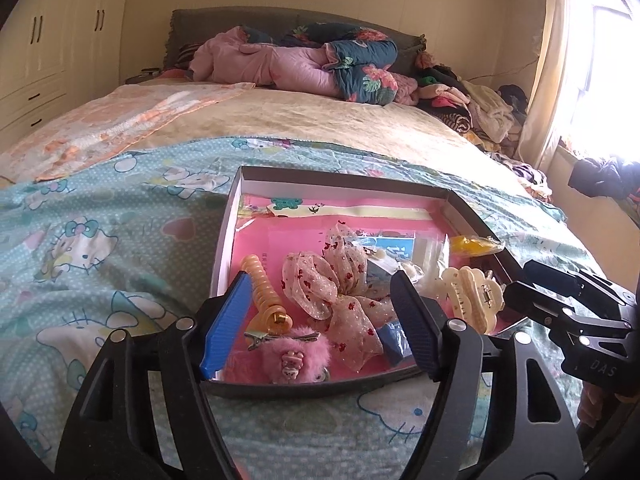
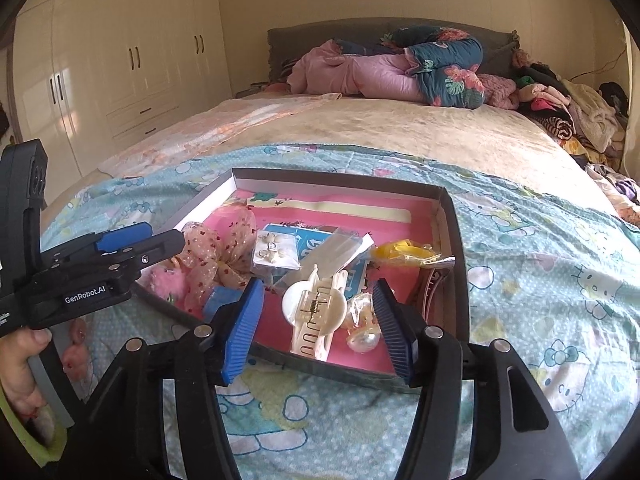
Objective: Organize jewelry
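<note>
Cream hair claw [image 2: 314,312] lying flat in pink-lined box [image 2: 456,248] on bed [image 2: 400,128], long axis 12-to-6, teeth toward 6. Right gripper [image 2: 316,328] open, straddling it, pads clear. Left gripper [image 1: 316,320] open at 9, holding nothing.

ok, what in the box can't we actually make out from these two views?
- Blue card: print hidden under clear bags, right wrist view.
- Pink fluffy clip: lower part hidden by the box wall, left wrist view.
- Pink comb: mostly hidden against the right wall, right wrist view.
</note>
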`<state>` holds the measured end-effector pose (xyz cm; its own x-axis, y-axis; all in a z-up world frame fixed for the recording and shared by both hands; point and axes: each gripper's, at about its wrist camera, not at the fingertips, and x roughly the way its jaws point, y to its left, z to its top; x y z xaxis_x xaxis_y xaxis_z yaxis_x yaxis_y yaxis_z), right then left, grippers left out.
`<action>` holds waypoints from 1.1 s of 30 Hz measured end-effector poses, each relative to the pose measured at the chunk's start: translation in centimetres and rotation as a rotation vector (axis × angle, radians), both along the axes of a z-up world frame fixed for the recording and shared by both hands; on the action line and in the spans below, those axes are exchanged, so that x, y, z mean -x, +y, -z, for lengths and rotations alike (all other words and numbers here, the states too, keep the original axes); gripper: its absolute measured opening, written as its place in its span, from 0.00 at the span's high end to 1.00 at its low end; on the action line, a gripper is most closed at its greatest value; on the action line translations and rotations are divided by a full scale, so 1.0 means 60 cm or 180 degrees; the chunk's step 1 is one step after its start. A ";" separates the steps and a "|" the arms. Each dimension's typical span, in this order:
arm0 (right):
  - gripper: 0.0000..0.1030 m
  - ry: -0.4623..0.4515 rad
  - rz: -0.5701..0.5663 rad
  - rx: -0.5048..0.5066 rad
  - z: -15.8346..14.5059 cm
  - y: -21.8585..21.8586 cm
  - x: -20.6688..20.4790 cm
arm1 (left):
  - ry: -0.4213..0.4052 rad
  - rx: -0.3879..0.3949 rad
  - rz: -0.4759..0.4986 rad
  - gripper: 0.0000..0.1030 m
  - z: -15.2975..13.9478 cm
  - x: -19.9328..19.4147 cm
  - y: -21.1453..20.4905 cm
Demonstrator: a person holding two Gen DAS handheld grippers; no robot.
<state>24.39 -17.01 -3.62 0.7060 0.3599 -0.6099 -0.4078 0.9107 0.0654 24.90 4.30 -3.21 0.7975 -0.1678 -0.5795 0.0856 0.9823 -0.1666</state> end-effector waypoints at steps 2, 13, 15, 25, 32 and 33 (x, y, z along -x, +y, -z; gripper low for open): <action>0.41 -0.0035 0.0020 0.0003 -0.005 -0.004 0.006 | 0.0008 -0.0004 -0.0011 0.33 -0.004 0.004 0.001; 0.10 -0.0267 0.0175 0.0044 -0.030 -0.027 0.041 | -0.0082 0.0066 -0.0026 0.11 -0.032 0.039 0.008; 0.08 -0.0285 0.0209 0.0022 -0.034 -0.032 0.047 | -0.0097 0.0049 -0.0044 0.11 -0.036 0.046 0.008; 0.06 -0.0313 0.0283 0.0026 -0.038 -0.050 0.085 | -0.0141 0.0021 -0.0103 0.11 -0.047 0.092 0.012; 0.06 -0.0292 0.0338 -0.0002 -0.030 -0.060 0.121 | -0.0142 0.0046 -0.0069 0.11 -0.046 0.125 0.014; 0.06 -0.0301 0.0344 0.0008 -0.030 -0.061 0.126 | -0.0148 0.0047 -0.0057 0.11 -0.047 0.130 0.013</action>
<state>16.80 -20.65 -1.84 0.7950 0.2773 -0.5396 -0.3116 0.9498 0.0290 17.09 5.08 -0.42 0.8265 -0.1617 -0.5393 0.0761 0.9812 -0.1775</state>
